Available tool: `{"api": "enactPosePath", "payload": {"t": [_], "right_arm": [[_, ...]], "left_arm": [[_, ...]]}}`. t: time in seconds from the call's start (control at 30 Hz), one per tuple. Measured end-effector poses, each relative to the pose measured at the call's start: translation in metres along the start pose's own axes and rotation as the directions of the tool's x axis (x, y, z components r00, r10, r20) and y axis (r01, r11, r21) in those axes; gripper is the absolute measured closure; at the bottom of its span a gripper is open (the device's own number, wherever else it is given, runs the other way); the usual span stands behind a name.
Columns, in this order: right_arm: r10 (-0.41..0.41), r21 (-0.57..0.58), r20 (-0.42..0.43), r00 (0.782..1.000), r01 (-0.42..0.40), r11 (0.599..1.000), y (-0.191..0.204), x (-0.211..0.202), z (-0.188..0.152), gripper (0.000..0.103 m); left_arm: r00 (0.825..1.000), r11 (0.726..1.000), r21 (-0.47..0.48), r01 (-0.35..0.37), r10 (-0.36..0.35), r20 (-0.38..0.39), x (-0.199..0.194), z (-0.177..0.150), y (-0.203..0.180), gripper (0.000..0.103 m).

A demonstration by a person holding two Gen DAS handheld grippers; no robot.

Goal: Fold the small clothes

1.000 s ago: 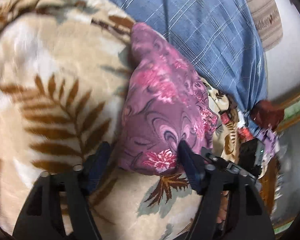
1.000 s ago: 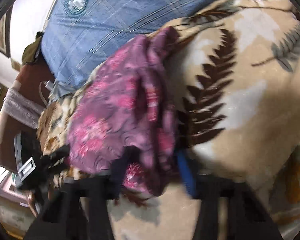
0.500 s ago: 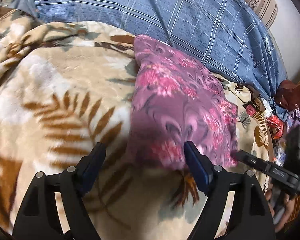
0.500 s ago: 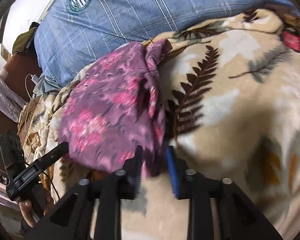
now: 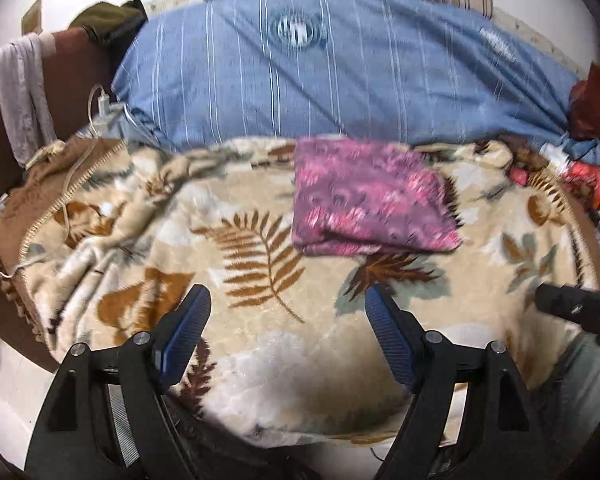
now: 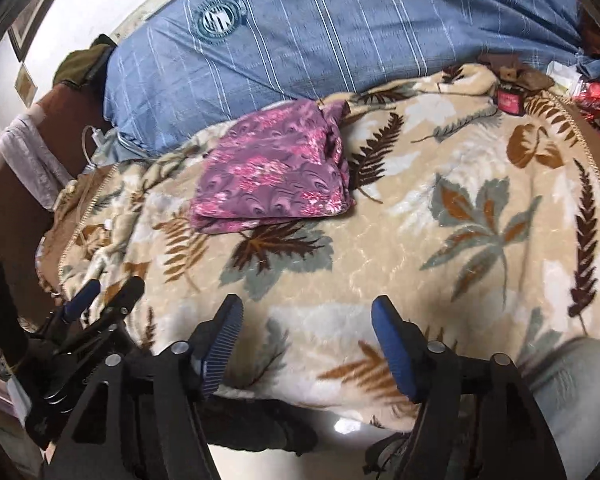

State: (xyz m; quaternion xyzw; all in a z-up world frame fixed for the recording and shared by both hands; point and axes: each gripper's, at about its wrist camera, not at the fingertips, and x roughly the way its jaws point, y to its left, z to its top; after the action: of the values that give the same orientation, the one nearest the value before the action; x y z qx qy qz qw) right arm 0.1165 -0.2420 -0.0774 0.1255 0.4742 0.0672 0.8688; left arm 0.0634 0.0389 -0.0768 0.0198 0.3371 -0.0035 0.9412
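The folded cloth (image 5: 370, 204) is purple with pink flowers. It lies on a beige blanket (image 5: 308, 332) printed with brown ferns and grey-green leaves. The pillow (image 5: 340, 76) behind is blue with thin white stripes and a round teal crest.

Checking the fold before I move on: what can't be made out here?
- Purple floral garment: left wrist view motion-blurred, edges smeared.
- Its layers and underside: hidden by its top layer, both views.
- Cluttered far right corner: cut by the lens edge.
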Motion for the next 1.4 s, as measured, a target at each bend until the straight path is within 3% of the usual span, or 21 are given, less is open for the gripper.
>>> {"api": "enactPosePath", "payload": {"t": [0.13,0.3,0.47,0.73,1.4], "right_arm": [[-0.045,0.006,0.023,0.999,0.045,0.999,0.005,-0.028,-0.005,0.032],[-0.082,0.003,0.050,0.995,0.082,0.997,0.010,-0.054,-0.011,0.031],[-0.124,-0.021,0.092,0.988,0.126,0.992,0.019,-0.072,-0.012,0.029],[-0.134,-0.051,0.130,0.982,0.141,0.989,0.033,-0.084,-0.007,0.028],[-0.141,-0.100,0.113,0.984,0.152,0.983,0.051,-0.077,0.000,0.028]], "left_arm": [[0.995,0.995,-0.023,0.093,-0.094,-0.038,-0.030,0.014,0.001,0.023],[1.000,0.999,0.038,0.018,-0.017,-0.016,-0.061,0.021,-0.014,0.023],[0.998,0.999,-0.009,0.054,-0.054,-0.015,-0.076,0.025,-0.009,0.023],[0.997,0.997,-0.021,0.069,-0.070,-0.012,-0.086,0.027,-0.008,0.023],[0.996,0.997,-0.018,0.074,-0.075,-0.055,-0.075,0.029,0.000,0.023]]}}
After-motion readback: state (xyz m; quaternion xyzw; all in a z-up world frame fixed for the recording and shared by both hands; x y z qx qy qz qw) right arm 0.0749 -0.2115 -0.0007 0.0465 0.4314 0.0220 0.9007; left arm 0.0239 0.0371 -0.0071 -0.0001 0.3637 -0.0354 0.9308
